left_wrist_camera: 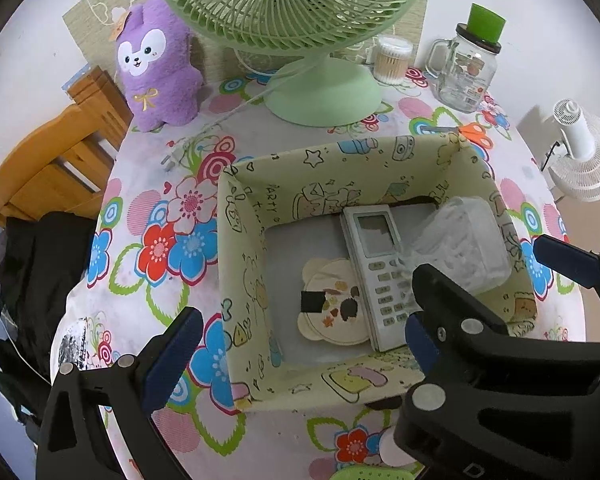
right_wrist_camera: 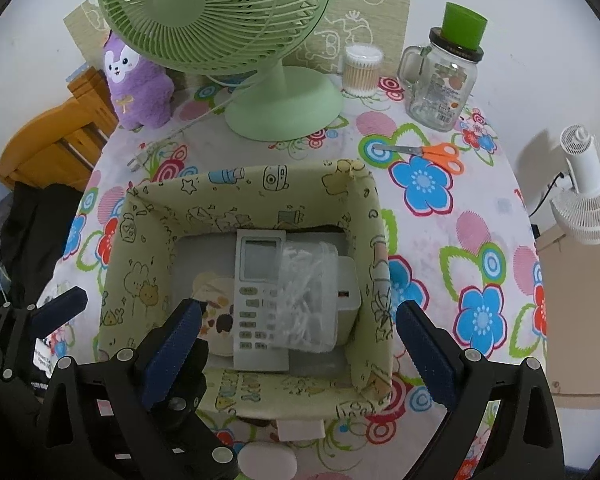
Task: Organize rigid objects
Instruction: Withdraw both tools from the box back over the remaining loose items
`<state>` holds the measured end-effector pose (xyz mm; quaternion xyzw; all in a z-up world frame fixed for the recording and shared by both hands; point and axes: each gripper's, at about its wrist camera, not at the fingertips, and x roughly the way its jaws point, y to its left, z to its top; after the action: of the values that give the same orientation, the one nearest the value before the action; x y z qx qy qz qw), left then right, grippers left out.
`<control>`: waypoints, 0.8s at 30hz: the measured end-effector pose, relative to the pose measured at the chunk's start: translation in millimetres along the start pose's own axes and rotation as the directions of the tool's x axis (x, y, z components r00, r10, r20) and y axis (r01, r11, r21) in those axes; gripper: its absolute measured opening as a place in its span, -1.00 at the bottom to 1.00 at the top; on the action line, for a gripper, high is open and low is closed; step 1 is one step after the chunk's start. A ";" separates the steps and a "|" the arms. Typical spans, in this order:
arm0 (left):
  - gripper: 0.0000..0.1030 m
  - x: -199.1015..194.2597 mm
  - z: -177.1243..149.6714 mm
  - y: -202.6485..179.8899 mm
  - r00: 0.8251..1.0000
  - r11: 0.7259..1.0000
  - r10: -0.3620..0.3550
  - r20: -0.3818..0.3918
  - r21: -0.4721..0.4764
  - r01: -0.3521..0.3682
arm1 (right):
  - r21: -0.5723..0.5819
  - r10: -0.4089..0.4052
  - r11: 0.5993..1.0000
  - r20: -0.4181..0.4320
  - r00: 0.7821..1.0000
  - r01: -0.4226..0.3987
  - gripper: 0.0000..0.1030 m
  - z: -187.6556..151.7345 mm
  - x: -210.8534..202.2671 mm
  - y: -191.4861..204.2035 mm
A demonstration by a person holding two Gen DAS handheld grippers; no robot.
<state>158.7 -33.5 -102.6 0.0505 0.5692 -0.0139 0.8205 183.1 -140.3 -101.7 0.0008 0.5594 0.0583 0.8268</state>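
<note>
Right gripper (right_wrist_camera: 296, 336): jaws wide apart, empty, above a pale yellow cartoon-print fabric box (right_wrist_camera: 140, 240). Left gripper (left_wrist_camera: 300, 344): likewise apart, empty. In box: grey remote control (right_wrist_camera: 256, 280), clear plastic tub (right_wrist_camera: 312, 300) lying across it, cream flower-shaped coaster (left_wrist_camera: 332, 308). Beyond: green desk fan (right_wrist_camera: 220, 20), orange-handled scissors (right_wrist_camera: 440, 154).

A pale yellow fabric storage box with cartoon prints (left_wrist_camera: 340, 168) sits on the bench covered by a flowered cloth (left_wrist_camera: 160, 216). Inside lie a white remote control with grey buttons (left_wrist_camera: 374, 268), a flat cream coaster with small pictures (left_wrist_camera: 332, 308) partly under the remote, and a clear plastic container of white bits (left_wrist_camera: 460, 240) leaning against the right wall. The left gripper (left_wrist_camera: 300, 336) hovers above the box, its blue-padded jaws wide apart and empty. Behind stand a green desk fan (left_wrist_camera: 320, 92), a purple plush toy (left_wrist_camera: 156, 64) and a glass mug jar with a green cap (left_wrist_camera: 466, 68).
</note>
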 end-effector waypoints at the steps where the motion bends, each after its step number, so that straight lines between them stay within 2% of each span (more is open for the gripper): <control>1: 0.98 -1.2 -1.1 -0.8 1.000 1.000 0.001 0.002 0.003 -0.001 | 0.001 -0.002 1.000 0.002 1.000 0.002 0.93 -1.8 -1.6 -0.2; 24: 0.98 -35.4 -42.2 -0.7 0.998 0.999 -0.032 0.045 0.018 0.031 | 0.024 -0.062 0.998 0.063 0.996 0.061 0.92 -49.2 -47.2 -6.4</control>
<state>106.8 -31.2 -84.1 0.0481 0.5510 -0.0329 0.8324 120.9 -154.4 -76.8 -0.0055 0.5332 0.0267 0.8455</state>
